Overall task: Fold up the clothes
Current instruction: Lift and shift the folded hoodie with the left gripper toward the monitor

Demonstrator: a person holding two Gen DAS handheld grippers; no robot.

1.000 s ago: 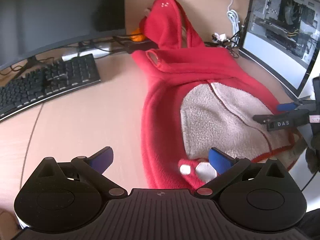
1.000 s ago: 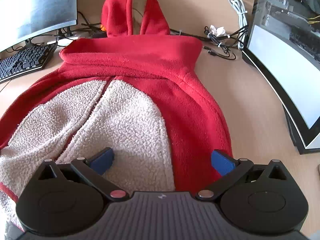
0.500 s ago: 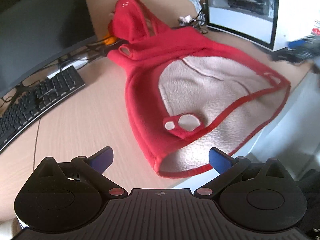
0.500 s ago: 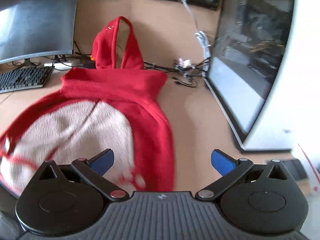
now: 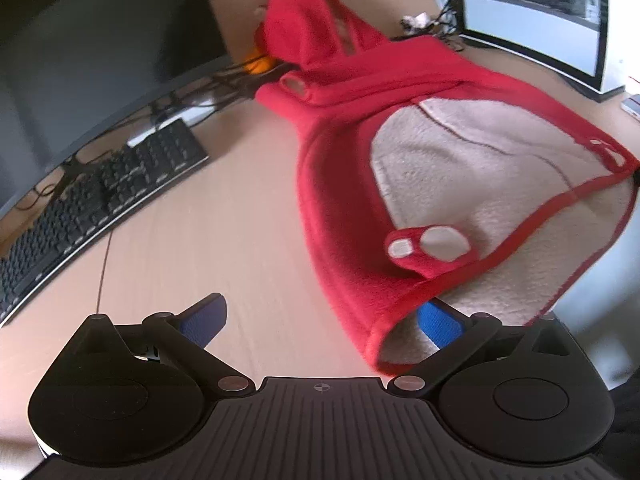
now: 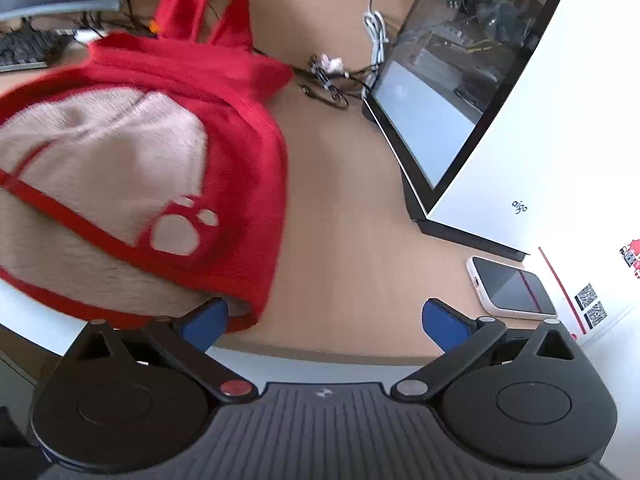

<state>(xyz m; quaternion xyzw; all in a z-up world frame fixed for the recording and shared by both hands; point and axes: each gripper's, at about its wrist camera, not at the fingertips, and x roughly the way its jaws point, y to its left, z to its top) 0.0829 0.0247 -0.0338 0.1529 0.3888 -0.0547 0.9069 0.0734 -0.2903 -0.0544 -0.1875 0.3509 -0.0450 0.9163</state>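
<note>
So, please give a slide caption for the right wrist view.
Open right gripper beside the hem of a red hooded fleece garment on a wooden desk.

Both views are bright with soft daylight, and the wooden desk [image 5: 224, 216] shows a pale washed sheen without hard shadows. Motion blur smears the red hoodie [image 5: 344, 184] and its cream fleece, most strongly in the right wrist view, while the black gripper bodies at the bottom stay sharp. Fisheye distortion bends the monitor [image 6: 440, 120] and keyboard [image 5: 100, 192] toward the dark rounded corners.
</note>
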